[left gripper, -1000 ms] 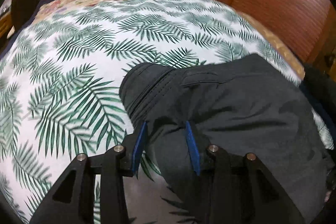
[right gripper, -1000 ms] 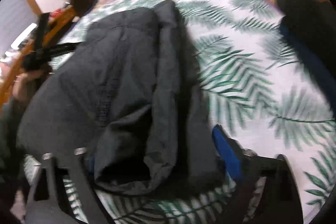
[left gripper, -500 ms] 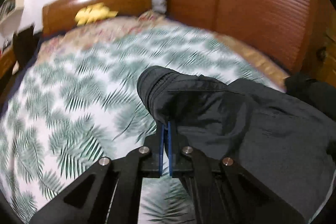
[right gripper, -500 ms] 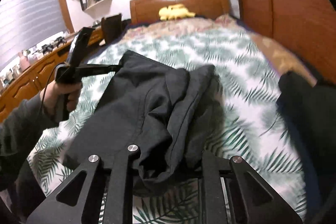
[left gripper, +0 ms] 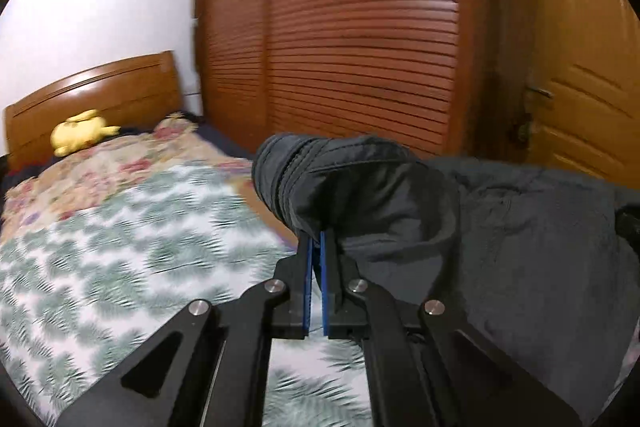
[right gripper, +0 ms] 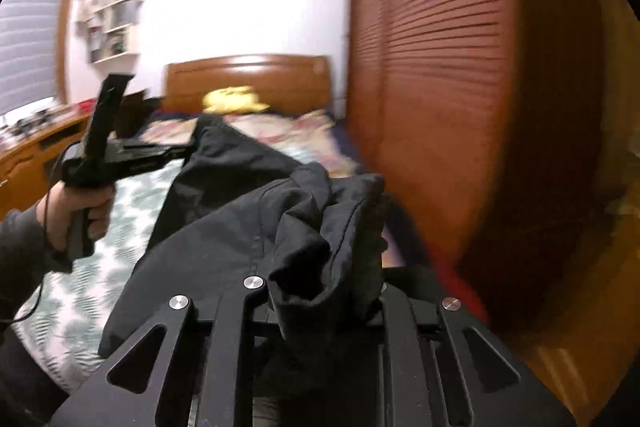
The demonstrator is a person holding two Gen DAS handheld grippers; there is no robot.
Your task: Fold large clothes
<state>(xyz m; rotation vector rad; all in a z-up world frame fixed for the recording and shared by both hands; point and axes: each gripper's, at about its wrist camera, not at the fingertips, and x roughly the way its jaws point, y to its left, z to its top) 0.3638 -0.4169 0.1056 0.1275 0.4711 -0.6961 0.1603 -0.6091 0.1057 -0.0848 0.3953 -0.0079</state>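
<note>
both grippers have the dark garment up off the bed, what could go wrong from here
The left gripper pinches only a thin edge of the dark garment, so it could slip free. Bunched folds hide the right gripper, so its hold is uncertain. Loose cloth may drag on the bedspread.

Home bedroom; bed [left gripper: 120, 227], wooden headboard [right gripper: 248, 79], louvred wardrobe [left gripper: 360, 27]

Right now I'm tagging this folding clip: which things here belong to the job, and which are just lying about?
Job:
dark garment
left gripper, clamped on it
right gripper, bunched cloth in it
bed

Lying about:
yellow plush toy
wardrobe
wall shelves
</note>
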